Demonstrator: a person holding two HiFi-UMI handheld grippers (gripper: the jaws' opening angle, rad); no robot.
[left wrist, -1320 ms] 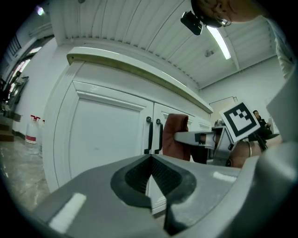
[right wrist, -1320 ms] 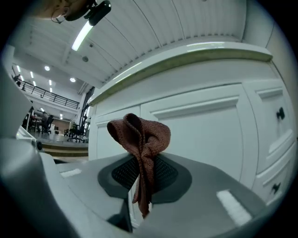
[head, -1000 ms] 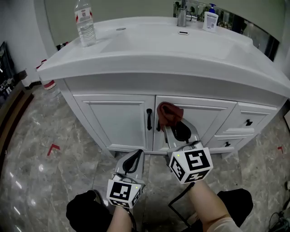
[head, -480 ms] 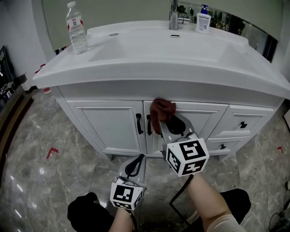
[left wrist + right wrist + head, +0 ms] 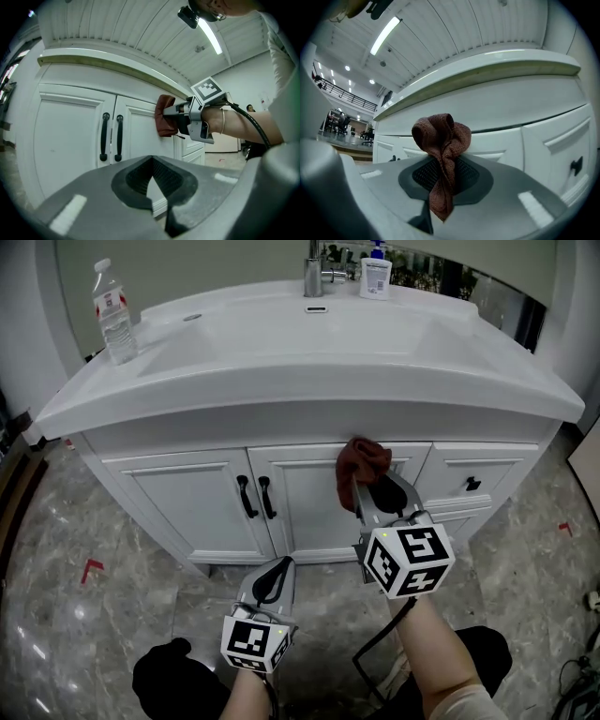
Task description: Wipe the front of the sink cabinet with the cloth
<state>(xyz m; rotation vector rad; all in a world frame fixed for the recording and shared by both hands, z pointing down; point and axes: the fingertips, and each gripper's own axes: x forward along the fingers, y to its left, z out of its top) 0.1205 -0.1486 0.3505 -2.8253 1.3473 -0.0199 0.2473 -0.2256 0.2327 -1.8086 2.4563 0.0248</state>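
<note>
Bathroom setting: white sink cabinet (image 5: pixel 309 493), faucet (image 5: pixel 314 277), mirror (image 5: pixel 234 263), marble floor (image 5: pixel 84 615).

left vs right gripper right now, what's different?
The right gripper is shut on the crumpled reddish-brown cloth; the left gripper is shut on nothing. The right holds the cloth against the white cabinet front; the left hangs lower, short of it. Both point at the cabinet.

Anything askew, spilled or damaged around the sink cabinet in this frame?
Nothing stands out. The cabinet doors are shut, the water bottle stands upright on the counter, and the right gripper holds the bunched cloth against one of them.
</note>
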